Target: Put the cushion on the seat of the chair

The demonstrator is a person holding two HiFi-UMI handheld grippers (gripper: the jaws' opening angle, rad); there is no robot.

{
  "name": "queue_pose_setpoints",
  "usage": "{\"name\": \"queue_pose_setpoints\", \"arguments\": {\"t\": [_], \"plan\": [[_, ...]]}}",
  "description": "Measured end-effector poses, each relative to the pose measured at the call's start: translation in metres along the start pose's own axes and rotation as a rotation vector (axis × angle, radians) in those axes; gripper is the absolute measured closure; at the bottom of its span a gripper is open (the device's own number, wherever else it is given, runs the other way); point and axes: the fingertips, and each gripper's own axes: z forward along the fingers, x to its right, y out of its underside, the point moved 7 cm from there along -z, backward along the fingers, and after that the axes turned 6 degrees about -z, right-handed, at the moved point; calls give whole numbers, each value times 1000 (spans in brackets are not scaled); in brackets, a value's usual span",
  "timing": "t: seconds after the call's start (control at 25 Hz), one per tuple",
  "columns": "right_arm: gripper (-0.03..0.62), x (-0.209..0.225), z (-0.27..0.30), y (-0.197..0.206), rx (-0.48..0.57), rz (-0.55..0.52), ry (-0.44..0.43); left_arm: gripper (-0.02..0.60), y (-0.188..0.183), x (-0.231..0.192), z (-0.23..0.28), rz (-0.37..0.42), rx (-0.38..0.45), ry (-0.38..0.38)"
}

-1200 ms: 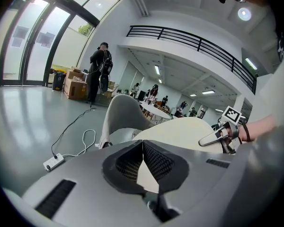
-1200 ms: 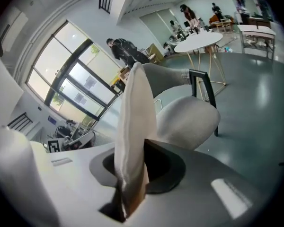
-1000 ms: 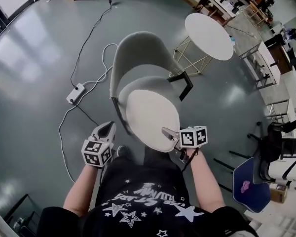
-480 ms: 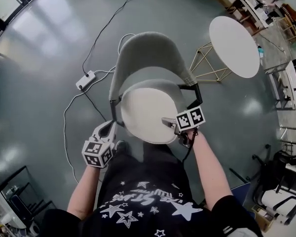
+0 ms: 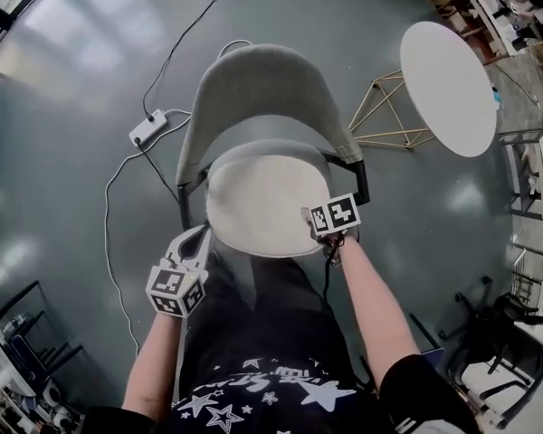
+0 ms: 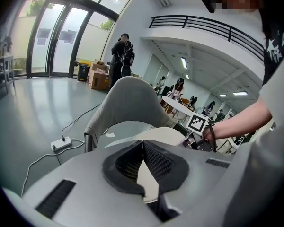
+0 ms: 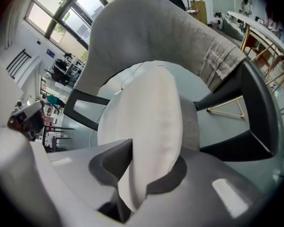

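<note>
1. The cushion (image 5: 262,206), a cream oval seat pad, sits over the seat (image 5: 273,146) of the grey chair (image 5: 262,84). In the head view it covers nearly all of the seat, with only a grey strip showing behind it. No view shows whether it has settled flat or is partly held up.
2. The right gripper (image 5: 308,217) pinches the cushion's front-right rim. Its jaws have just been easing apart a little, and the rim is between them with the pads on the fabric. In the right gripper view the padding bulges out past the jaws.
3. The left gripper (image 6: 142,144) has its jaw tips pressed together and, as far as the views show, grips nothing. In the head view it hangs just beside the cushion's front-left edge.
4. The cushion looks light, soft and padded, so it would likely flex and droop when held at one point. Its cloth cover should give the pads good friction, and it does not look fragile. The rim seems the best place to hold it, since it is thin enough there to fit between the jaws. A second pinch on the opposite rim would probably keep it level.
5. The cushion's broad face points up toward the head camera. Its long axis appears to run side to side across the chair, though it is only slightly longer that way. In the right gripper view it is seen edge-on, running from the jaws toward the backrest (image 7: 146,37).
</note>
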Motion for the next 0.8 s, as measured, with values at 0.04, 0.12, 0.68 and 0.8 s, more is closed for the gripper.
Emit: {"name": "queue_pose_setpoints", "arguments": {"t": [0.04, 0.12, 0.68, 0.8], "plan": [[511, 6, 6, 1, -7, 2, 16, 572, 4, 0, 4, -9, -5, -4], [510, 16, 19, 3, -18, 1, 40, 572, 13, -2, 13, -24, -20, -12], [491, 57, 80, 4, -14, -102, 139, 572, 70, -9, 46, -136, -76, 13], [460, 62, 83, 4, 1, -114, 133, 572, 77, -11, 47, -155, -83, 14]]}}
